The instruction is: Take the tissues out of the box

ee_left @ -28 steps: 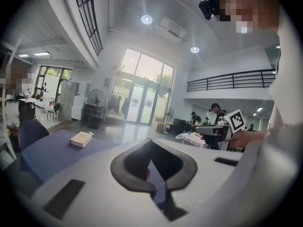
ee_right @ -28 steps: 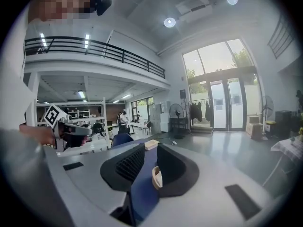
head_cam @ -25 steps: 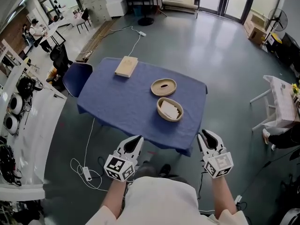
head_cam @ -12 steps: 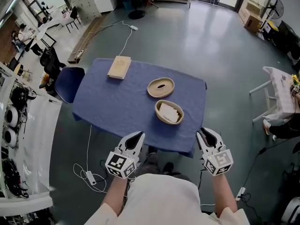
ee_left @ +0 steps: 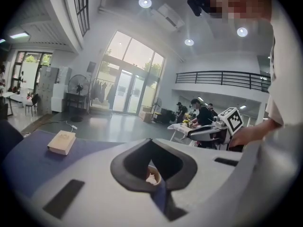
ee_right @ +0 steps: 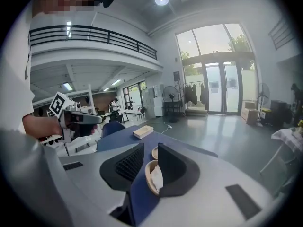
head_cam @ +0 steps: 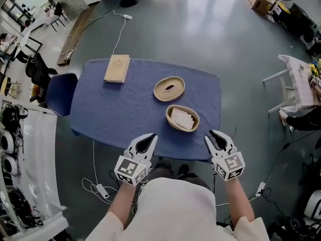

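Note:
On the blue-clothed table (head_cam: 125,114) stands an oval woven basket (head_cam: 182,118) with white tissues in it. Its woven lid with a slot (head_cam: 169,89) lies just behind. A flat wooden box (head_cam: 116,68) rests at the far left corner. Both grippers hover over the floor at the table's near edge. My left gripper (head_cam: 146,140) is shut, tips touching, nothing held. My right gripper (head_cam: 215,137) has its jaws opening, with nothing between the pads. The basket (ee_right: 152,176) shows beyond the right gripper's gap. It also shows past the left gripper (ee_left: 151,141), as the basket (ee_left: 152,176).
A dark blue chair (head_cam: 59,92) stands against the table's left side. Cables and a power strip (head_cam: 100,189) lie on the floor near my left side. At the right a white folding table (head_cam: 300,77) stands with a seated person beside it.
The table has come nearer and lower in the head view. Both grippers have moved forward to its near edge.

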`<control>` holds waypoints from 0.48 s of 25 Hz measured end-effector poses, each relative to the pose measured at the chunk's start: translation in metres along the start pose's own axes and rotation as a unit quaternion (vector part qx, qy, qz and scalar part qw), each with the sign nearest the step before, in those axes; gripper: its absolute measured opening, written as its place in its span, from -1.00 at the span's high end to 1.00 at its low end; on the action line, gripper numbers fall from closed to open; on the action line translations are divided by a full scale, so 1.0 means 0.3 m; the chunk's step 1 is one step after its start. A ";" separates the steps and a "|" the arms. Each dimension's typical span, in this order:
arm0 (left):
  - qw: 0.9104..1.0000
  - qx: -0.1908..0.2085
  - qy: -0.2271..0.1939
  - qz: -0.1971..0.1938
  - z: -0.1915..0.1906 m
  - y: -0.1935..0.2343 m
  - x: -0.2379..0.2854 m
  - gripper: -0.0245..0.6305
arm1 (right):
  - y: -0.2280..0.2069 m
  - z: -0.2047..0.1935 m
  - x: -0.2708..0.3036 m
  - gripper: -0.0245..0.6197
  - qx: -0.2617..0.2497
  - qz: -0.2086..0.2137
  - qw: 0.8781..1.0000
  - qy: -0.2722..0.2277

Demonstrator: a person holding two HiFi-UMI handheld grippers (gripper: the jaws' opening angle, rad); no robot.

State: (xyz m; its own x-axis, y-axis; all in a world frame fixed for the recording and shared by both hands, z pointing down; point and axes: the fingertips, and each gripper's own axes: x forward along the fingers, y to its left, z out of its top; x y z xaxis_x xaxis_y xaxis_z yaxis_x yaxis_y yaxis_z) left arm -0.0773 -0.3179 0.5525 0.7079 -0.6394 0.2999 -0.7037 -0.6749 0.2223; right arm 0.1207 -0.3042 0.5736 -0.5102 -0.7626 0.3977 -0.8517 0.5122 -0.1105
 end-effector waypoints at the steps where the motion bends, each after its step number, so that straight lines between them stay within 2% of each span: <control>1: 1.000 0.003 0.005 -0.006 -0.006 0.040 0.016 0.90 | -0.001 -0.008 0.047 0.59 0.004 -0.005 1.000 0.005; 7: 0.999 -0.001 0.028 -0.039 -0.092 0.208 0.111 0.90 | -0.030 -0.092 0.273 0.59 0.014 -0.025 0.999 0.033; 12: 0.998 -0.006 0.045 -0.048 -0.164 0.316 0.153 0.90 | -0.041 -0.194 0.428 0.58 0.017 -0.025 0.997 0.074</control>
State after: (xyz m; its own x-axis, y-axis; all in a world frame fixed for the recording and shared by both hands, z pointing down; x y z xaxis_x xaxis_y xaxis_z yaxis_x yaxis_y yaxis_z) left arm -0.1144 -0.3930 0.6328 0.7649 -0.5357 0.3577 -0.6333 -0.7270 0.2654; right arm 0.0726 -0.3856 0.6790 -0.4450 -0.7188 0.5341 -0.8809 0.4586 -0.1169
